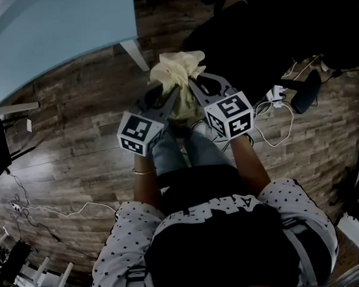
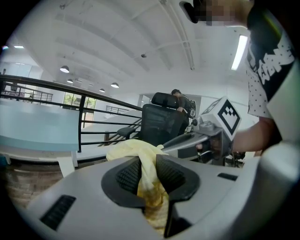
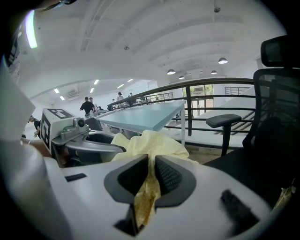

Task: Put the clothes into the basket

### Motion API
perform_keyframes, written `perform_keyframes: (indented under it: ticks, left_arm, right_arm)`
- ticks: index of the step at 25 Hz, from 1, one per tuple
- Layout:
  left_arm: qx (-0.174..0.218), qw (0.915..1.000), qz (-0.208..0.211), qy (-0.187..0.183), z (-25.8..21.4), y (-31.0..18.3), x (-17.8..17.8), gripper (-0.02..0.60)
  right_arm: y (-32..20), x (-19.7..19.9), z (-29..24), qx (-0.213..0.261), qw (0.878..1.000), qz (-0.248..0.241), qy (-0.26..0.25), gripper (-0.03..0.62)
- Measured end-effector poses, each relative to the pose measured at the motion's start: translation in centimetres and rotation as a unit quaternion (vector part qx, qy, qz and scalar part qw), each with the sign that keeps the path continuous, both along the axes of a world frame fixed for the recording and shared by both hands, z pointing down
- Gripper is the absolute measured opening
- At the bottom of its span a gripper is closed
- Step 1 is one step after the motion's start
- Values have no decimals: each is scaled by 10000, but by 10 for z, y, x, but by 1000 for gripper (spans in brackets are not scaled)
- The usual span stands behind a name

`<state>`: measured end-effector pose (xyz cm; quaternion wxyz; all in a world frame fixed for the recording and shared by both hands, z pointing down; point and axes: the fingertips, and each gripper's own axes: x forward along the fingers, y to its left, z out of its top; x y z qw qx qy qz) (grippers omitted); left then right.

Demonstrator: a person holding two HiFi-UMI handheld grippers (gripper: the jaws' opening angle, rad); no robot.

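Both grippers are up just off the corner of the pale blue table (image 1: pixel 53 32), and the yellow garment (image 1: pixel 177 70) hangs bunched between them, clear of the wooden floor (image 1: pixel 73 129) and just beside the table's white leg (image 1: pixel 136 53). The left gripper (image 2: pixel 147 171) has its jaws clamped on a thick twisted fold of the cloth; the right gripper (image 3: pixel 151 174) has its jaws almost together, pinching a thinner strand; a black office chair (image 1: pixel 251 35) stands on the garment's side away from the table.

Open-plan office: pale-blue desk (image 1: pixel 53 32), black office chair (image 2: pixel 161 124), ceiling lights (image 3: pixel 222 61)
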<state>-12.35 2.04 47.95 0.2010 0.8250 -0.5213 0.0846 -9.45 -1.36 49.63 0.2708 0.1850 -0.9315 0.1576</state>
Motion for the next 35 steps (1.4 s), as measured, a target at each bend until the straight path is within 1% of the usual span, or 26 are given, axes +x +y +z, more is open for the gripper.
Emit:
perform_keyframes:
  ticks: [7, 12, 15, 21, 24, 28, 32, 35]
  left_arm:
    - [7, 10000, 27, -10, 0, -2, 1, 80]
    - [-75, 9999, 91, 5, 4, -3, 5, 86]
    - [-179, 9997, 164, -53, 9, -2, 7, 91]
    - [-240, 9991, 284, -222, 10, -5, 9, 97]
    - [-316, 9989, 290, -184, 14, -5, 9, 101]
    - [-513, 9981, 331, -109, 23, 0, 11, 132]
    - [-613, 9975, 315, -171, 29, -1, 11, 141]
    - [-656, 9972, 330, -163, 29, -2, 13, 153]
  right_arm:
    - [1, -1, 1, -41, 10000, -68, -21, 43]
    - [1, 0, 5, -106, 9999, -102, 2, 43]
    - [1, 1, 7, -158, 9998, -131, 20, 43]
    - [1, 2, 16, -28, 9988, -268, 409, 43]
    - [2, 3, 19, -46, 9984, -287, 493, 43]
    - [1, 8, 25, -10, 9972, -326, 678, 43]
    - [1, 10, 30, 176, 9939, -428, 1002, 43]
    - [-1, 8, 25, 230, 9948, -408, 908, 43]
